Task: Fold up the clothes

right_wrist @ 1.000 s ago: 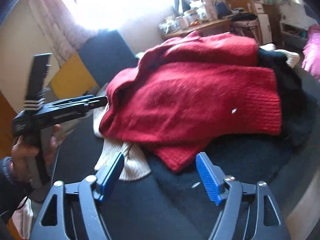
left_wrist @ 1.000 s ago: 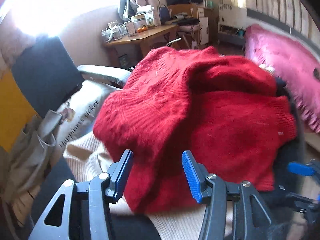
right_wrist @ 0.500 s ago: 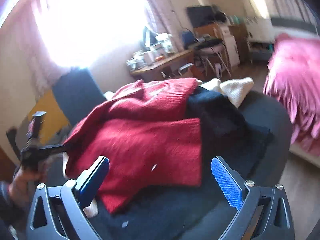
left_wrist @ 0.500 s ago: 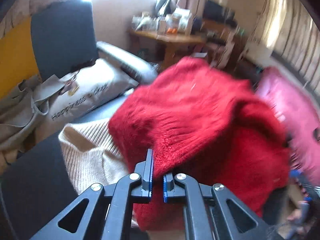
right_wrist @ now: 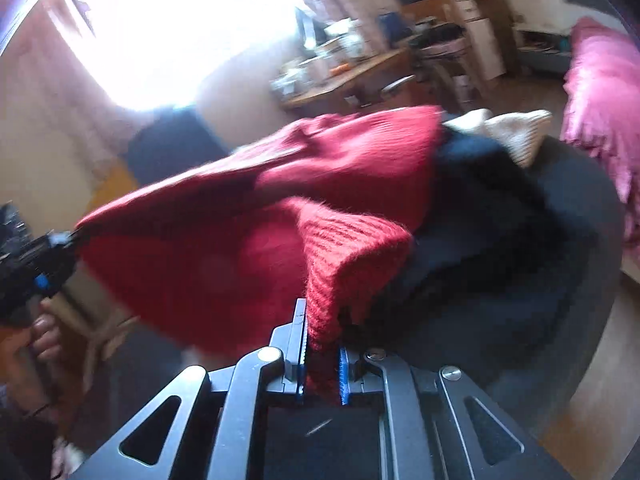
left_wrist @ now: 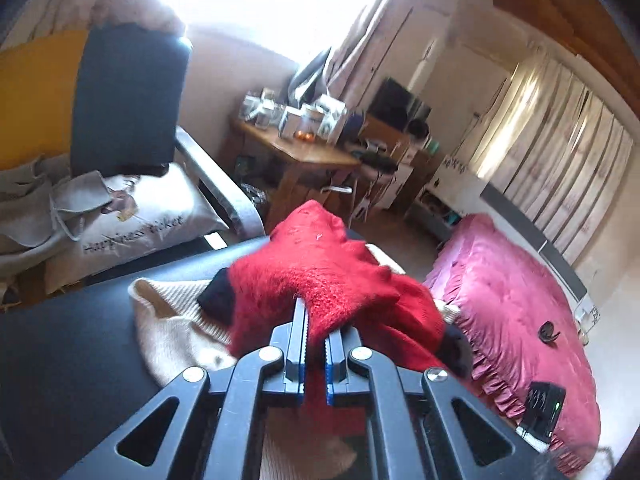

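A fuzzy red knit sweater (left_wrist: 320, 276) lies on a pile of clothes on a dark round surface (left_wrist: 60, 340). My left gripper (left_wrist: 314, 344) is shut on one edge of the sweater. My right gripper (right_wrist: 322, 352) is shut on its ribbed hem (right_wrist: 344, 252). In the right wrist view the sweater (right_wrist: 240, 220) hangs stretched and lifted between both grippers, with the left gripper (right_wrist: 60, 240) at the far left. A cream knit garment (left_wrist: 172, 320) and a black garment (right_wrist: 480, 208) lie under it.
A dark armchair (left_wrist: 128, 100) with a printed cushion (left_wrist: 136, 224) stands at the left. A cluttered wooden desk (left_wrist: 304, 152) is behind the pile. A pink bed (left_wrist: 520, 312) with a small black device (left_wrist: 544, 400) is at the right.
Both grippers were open a second ago. The left shut on the sweater first, then the right shut on the hem. The sweater has been lifted off the pile and pulled taut.
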`<state>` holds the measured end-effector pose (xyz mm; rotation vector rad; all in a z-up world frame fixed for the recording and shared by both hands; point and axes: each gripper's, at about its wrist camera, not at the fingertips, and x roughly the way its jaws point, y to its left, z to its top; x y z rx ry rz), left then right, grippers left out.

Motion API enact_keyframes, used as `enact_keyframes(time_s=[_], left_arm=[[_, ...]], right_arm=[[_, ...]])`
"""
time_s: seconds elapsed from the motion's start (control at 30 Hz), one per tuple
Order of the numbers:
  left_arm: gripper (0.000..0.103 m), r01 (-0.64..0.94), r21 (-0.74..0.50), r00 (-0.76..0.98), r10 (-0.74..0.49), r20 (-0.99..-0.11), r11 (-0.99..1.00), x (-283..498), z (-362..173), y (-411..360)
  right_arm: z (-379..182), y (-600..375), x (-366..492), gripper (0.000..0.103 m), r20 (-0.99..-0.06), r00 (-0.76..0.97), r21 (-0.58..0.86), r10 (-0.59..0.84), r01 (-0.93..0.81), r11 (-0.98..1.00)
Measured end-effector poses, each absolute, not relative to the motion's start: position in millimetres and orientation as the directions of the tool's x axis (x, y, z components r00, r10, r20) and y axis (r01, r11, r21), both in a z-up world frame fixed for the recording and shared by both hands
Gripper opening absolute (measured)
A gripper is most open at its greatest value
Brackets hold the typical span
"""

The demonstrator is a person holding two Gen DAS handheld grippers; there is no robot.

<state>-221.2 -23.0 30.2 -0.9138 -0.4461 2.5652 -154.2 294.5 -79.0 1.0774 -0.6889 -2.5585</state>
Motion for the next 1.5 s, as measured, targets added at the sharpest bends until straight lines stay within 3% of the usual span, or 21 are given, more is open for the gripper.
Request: enact_keyframes(time_s=[0.17, 0.5, 0.63, 0.73, 0.8, 0.97, 1.1, 1.23, 1.3, 1.5], left_arm=[[0.005, -0.179, -0.471, -0.742, 0.433, -0.512, -0.864, -151, 30, -69], [0.0, 0.13, -0.512, -0.75, 0.253, -0.611, -0.849, 10, -40, -205], [0.001, 0.22, -0.418, -0.726, 0.138, -0.674, -0.881, 63, -62, -241], [0.016, 0.181, -0.321, -0.686, 0.114, -0.718, -0.93, 84, -74, -232], [0.019, 0.135, -0.254, -0.66, 0.104, -0.744, -0.958, 93, -80, -221], [0.027, 0.008, -0.268, -0.621, 0.205, -0.757, -0.964, 69, -87, -190], [0.032, -0.05, -0.403, -0.564, 0.359, -0.744, -0.914, 21, -92, -181], [0.039, -0.094, -0.494, -0.538, 0.462, -0.705, -0.864, -32, -95, -184], [0.039, -0.101, -0.499, -0.519, 0.474, -0.711, -0.861, -62, -101, -183], [0.04, -0.233, -0.41, -0.424, 0.471, -0.773, -0.882, -117, -127, -151]], right_arm=[[-82, 236, -115, 0.012, -0.59, -0.588, 0.569, -0.553, 0.183, -0.802], [-117, 109, -23, 0.013, -0.614, -0.287, 0.666, -0.735, 0.311, -0.678], [-125, 65, 8, 0.016, -0.652, -0.179, 0.649, -0.736, 0.369, -0.665], [-130, 40, 25, 0.02, -0.681, -0.124, 0.635, -0.722, 0.39, -0.667], [-137, 38, 34, 0.029, -0.687, -0.11, 0.642, -0.718, 0.37, -0.671], [-132, 48, 39, 0.05, -0.702, -0.148, 0.627, -0.697, 0.336, -0.703], [-122, 70, 46, 0.067, -0.708, -0.183, 0.617, -0.682, 0.31, -0.723], [-109, 102, 33, 0.076, -0.695, -0.251, 0.614, -0.674, 0.282, -0.738], [-101, 120, 23, 0.086, -0.674, -0.298, 0.621, -0.676, 0.267, -0.737], [-81, 151, -16, 0.095, -0.661, -0.463, 0.546, -0.591, 0.244, -0.802]])
